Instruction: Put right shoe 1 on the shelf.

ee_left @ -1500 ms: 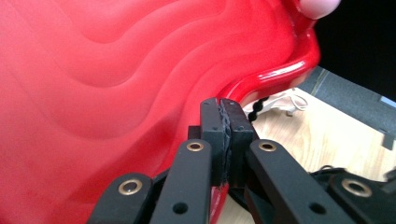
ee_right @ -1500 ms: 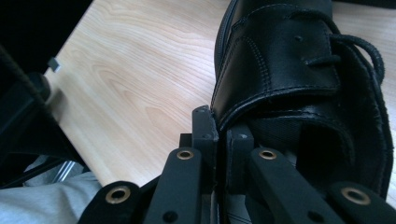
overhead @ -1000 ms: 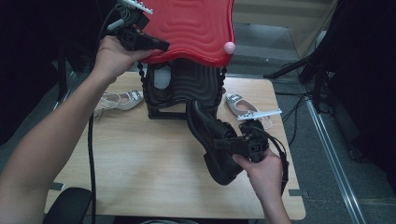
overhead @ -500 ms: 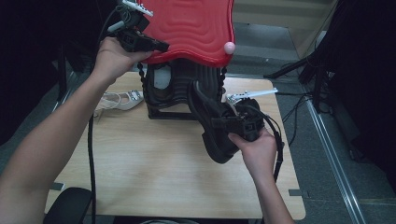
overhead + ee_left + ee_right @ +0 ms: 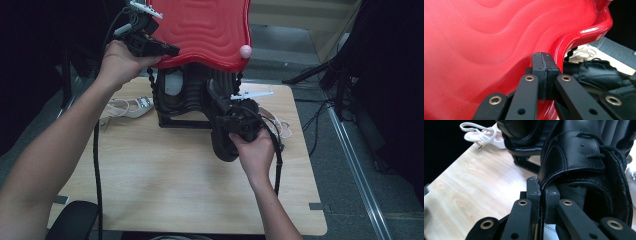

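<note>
Wooden table (image 5: 165, 185): one red lid (image 5: 205, 30) clamped in left gripper (image 5: 167, 50), one black shoe (image 5: 222, 135) pinched by right gripper (image 5: 227, 120), two white sandals (image 5: 125, 107).

The left forearm reaches up and forward, its hand (image 5: 120, 62) wrapped round the left tongs (image 5: 167, 50), whose jaws are pressed together. The right forearm rises from the bottom edge, wrist bent, its hand (image 5: 255, 152) gripping the right tongs (image 5: 227, 122), jaws clamped nearly together.
</note>
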Tool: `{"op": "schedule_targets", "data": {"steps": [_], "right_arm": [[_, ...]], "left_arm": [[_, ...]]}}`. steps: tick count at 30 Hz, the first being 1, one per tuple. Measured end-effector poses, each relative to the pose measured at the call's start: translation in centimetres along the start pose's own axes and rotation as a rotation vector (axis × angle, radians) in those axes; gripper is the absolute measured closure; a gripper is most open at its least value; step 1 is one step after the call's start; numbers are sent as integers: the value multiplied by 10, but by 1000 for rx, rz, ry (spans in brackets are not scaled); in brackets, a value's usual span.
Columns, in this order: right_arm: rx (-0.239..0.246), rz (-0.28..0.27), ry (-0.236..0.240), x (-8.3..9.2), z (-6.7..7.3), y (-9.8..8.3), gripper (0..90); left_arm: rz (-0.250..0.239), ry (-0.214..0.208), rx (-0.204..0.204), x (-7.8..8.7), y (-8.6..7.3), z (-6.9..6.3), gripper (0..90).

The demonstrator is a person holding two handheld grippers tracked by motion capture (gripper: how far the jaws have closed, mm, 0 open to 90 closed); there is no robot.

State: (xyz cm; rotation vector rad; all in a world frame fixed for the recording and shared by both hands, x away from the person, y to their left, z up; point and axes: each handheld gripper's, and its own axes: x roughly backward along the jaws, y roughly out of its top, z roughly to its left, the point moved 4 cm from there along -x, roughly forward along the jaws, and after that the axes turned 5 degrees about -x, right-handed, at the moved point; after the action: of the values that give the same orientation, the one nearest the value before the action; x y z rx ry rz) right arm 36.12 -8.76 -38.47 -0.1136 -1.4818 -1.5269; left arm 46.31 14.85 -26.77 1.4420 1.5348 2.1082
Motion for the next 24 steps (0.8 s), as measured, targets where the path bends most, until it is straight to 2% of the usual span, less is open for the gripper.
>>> {"op": "schedule_targets", "data": {"steps": [2,5,10,14,19,21,24], "right_arm": [[-10,-15,4,-9,2,1,863],[-10,-28,16,-12,4,2,860],[6,-66,0,-20,14,7,850],[16,-69,-21,-31,18,12,851],[7,-106,-62,-41,13,22,857],[-15,-108,-44,-46,7,26,862],[-2,-123,-63,-53,7,31,861]], "left_arm": [[4,4,-3,0,0,0,900],[3,8,-10,0,0,-1,900],[7,9,-15,0,0,-1,900],[10,10,-16,1,0,-1,900],[12,10,-27,1,0,-1,900],[12,12,-36,1,0,0,900],[11,12,-35,1,0,0,900]]}}
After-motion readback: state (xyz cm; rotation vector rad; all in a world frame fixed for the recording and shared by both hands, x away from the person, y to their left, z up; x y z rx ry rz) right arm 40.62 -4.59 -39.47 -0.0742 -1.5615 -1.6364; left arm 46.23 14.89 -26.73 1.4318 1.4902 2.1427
